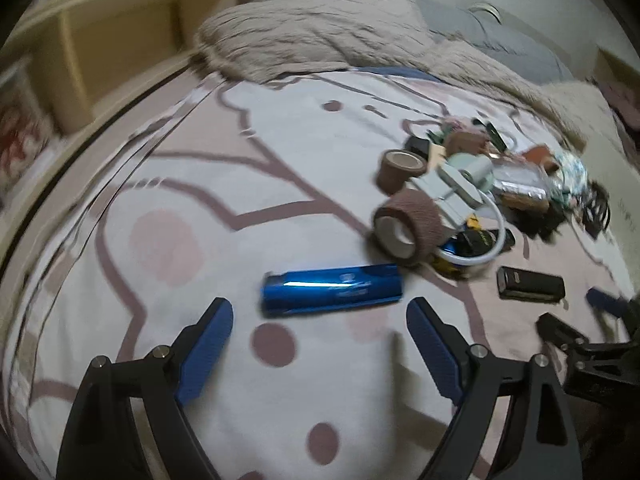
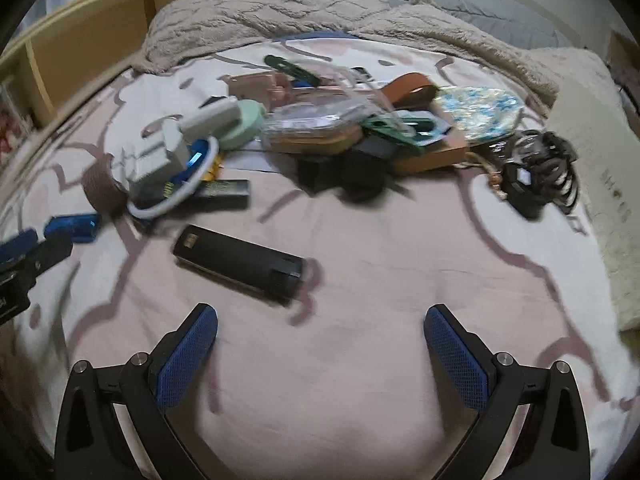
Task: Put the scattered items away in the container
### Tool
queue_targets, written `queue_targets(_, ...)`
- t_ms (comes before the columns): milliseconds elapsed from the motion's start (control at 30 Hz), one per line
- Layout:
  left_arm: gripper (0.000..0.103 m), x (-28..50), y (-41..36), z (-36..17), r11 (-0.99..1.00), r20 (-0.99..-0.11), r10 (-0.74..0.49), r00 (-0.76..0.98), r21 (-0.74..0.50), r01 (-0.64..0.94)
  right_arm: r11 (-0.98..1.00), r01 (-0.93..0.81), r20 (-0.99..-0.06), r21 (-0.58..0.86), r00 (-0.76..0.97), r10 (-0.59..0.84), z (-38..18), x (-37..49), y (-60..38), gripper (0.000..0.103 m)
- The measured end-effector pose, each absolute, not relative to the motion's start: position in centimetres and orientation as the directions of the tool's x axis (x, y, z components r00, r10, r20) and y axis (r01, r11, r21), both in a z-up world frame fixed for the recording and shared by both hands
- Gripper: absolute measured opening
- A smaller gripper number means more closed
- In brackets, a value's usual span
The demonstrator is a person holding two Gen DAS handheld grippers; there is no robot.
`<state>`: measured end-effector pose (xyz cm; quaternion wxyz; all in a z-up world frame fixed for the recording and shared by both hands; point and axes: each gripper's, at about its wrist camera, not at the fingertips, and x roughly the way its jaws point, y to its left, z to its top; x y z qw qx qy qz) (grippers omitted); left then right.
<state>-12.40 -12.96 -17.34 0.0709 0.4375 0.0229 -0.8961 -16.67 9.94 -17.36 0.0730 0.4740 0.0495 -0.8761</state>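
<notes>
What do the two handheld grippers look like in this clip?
Both match: the left gripper and right gripper have black angular frames with silver round bolts at the joints, and fingers faced with blue, mesh-textured pads. No cables, sleeves or hands show.

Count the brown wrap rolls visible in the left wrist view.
2. One roll lies at the pile's near-left edge; the other roll stands just behind it. More may be buried in the pile.

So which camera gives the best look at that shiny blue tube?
The left wrist view: the blue tube lies whole, just ahead of the open left tool. The right wrist view catches only one blurred end at its left edge.
</notes>
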Motion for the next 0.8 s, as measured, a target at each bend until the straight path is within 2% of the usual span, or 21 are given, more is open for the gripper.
queue_targets(533,0.093,-14.2,-11.2,-19.1,-0.973,-0.773,-0.21,-0.599,0.107,0.203,-0.994,0.111,-0.828,0.019,-0.556,-0.077,-17.8,-19.0,12.8,0.103)
queue_targets(700,0.098,-13.6,-11.9,-19.3,-0.966,-0.755,-0.235,-0.612,0.113,0.231,-0.974,0.187,-0.8,0.129,-0.56,-0.214,-17.3,-17.9,13.2,0.103)
queue_targets(800,0.1,-13.5,-12.3,-19.3,-0.964,-0.755,-0.235,-0.613,0.102,0.244,-0.971,0.19,-0.802,0.143,-0.553,-0.226,-17.2,-17.6,13.0,0.103)
